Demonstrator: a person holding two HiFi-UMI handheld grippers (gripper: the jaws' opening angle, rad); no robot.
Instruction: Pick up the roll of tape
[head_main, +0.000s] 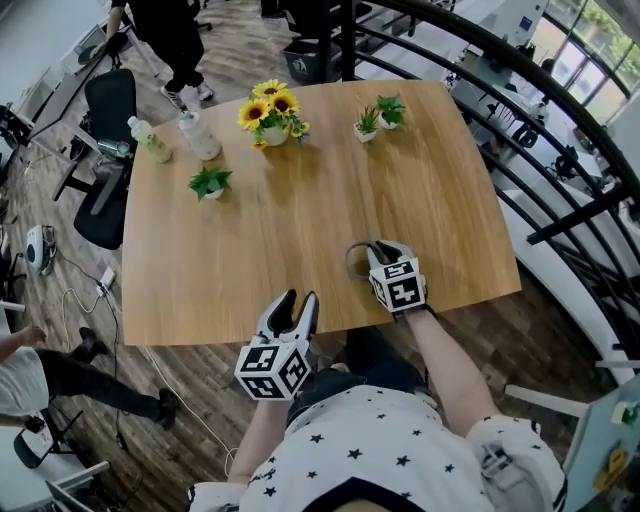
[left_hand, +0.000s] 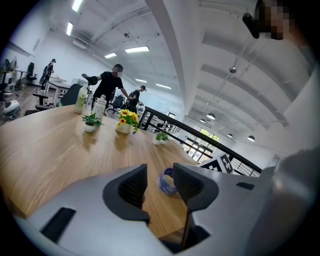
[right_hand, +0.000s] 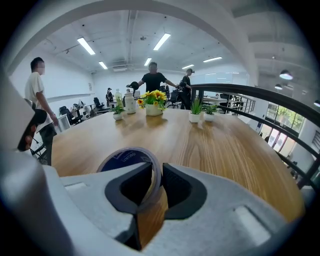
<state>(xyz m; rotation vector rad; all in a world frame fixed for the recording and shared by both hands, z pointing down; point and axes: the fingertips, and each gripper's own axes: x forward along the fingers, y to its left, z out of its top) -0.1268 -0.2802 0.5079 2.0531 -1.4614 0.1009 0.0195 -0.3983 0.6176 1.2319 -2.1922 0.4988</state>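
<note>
**Item 1.** Right gripper (right_hand: 156, 172): we record its jaws clamped on the wall of the roll of tape (right_hand: 127, 159), one pad inside the ring and one outside. The roll stands on edge at 5 o'clock on the table (head_main: 320, 220), close to the near edge. We cannot tell whether it clears the wood.

**Item 2.** Left gripper (head_main: 297, 308): jaws apart with nothing between them. It is at 7 o'clock of the right gripper, over the table's near edge.

**Item 3.** Sunflower pot (head_main: 272, 112): at 11 o'clock, on the far side.

**Item 4.** Two small plants (head_main: 378, 117): at 12 o'clock.

**Item 5.** Two bottles (head_main: 200, 135): at 10 o'clock.
</note>
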